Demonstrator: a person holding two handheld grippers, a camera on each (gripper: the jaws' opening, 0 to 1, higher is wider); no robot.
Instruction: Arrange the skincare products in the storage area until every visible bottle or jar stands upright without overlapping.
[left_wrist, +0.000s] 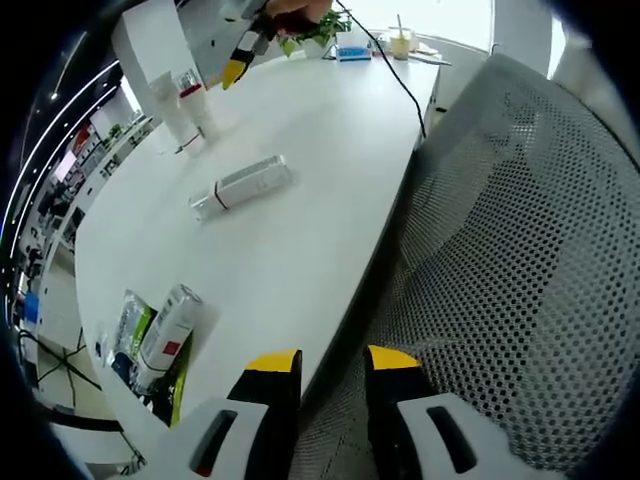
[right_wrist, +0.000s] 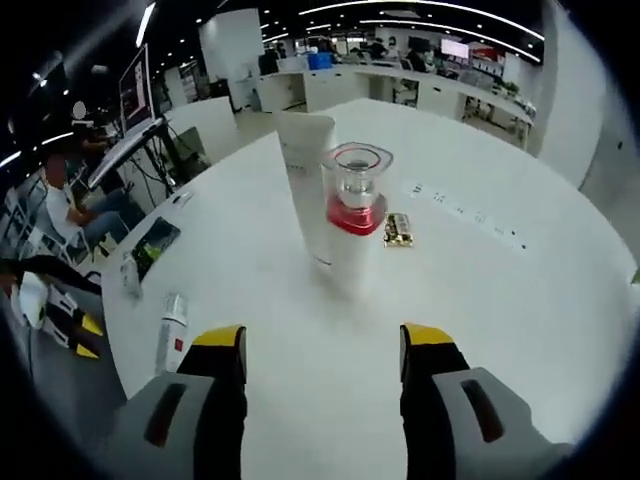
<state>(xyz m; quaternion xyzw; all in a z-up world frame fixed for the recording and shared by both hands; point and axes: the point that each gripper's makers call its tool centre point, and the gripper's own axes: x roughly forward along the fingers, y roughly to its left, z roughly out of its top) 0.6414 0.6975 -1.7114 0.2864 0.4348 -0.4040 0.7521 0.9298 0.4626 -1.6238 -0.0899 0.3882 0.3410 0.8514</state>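
A bottle with a clear cap and red band (right_wrist: 352, 215) stands upright on the white table (right_wrist: 520, 300), just beyond my right gripper (right_wrist: 322, 345), which is open and empty. A tall white tube (right_wrist: 300, 150) stands right behind it. In the left gripper view the same bottle (left_wrist: 192, 100) and tube (left_wrist: 150, 60) stand at the far left, with the right gripper's yellow tips (left_wrist: 238, 65) beside them. A silver bottle (left_wrist: 240, 187) lies flat mid-table. A white bottle with a red label (left_wrist: 165, 330) lies on a green packet (left_wrist: 150, 355). My left gripper (left_wrist: 330, 365) is open at the table's edge.
A grey mesh chair (left_wrist: 520, 250) stands against the table edge on the right. A plant (left_wrist: 315, 30), a blue item (left_wrist: 352, 52), a cup (left_wrist: 400, 42) and a black cable (left_wrist: 395, 75) sit at the far end. A small gold packet (right_wrist: 398, 230) and a lying bottle (right_wrist: 170, 335) are on the table.
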